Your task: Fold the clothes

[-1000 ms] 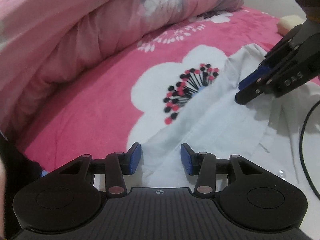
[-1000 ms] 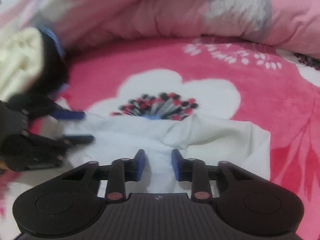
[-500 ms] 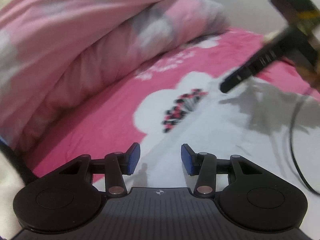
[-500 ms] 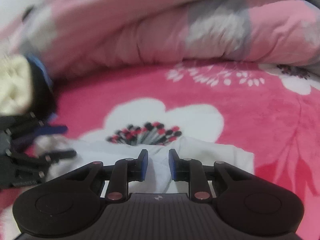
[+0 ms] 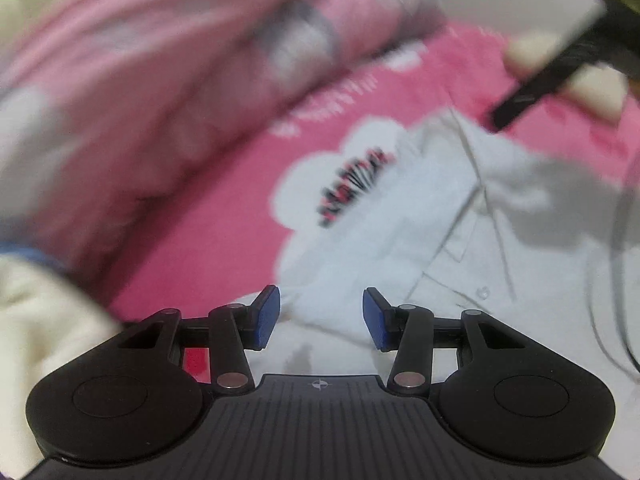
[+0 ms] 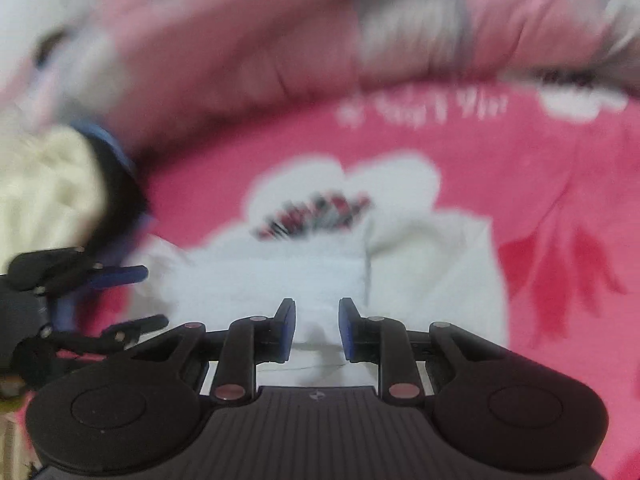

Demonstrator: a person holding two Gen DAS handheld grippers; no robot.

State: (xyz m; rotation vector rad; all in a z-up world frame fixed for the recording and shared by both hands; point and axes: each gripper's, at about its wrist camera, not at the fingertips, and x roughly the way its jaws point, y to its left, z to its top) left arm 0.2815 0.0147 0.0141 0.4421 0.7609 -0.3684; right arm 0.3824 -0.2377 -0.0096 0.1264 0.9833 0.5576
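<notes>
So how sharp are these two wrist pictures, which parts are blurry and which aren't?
Left wrist view: the left gripper is crisp, but the white shirt, pink duvet and right gripper are motion-smeared. Right wrist view: the right gripper is sharp, while the bedsheet is streaked; fisheye bending curves both.

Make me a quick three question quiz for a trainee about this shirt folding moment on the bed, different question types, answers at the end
1. True or false: the left gripper is shut on the white shirt.
2. Multiple choice: the shirt lies on (A) a wooden table, (B) a pink floral bedsheet, (C) a grey carpet.
3. Fill in: beyond the sheet sits a bunched pink ____.

Key:
1. False; its jaws stand apart with nothing between them, above the shirt.
2. B.
3. Quilt. The right gripper is open too, over the shirt.
</notes>
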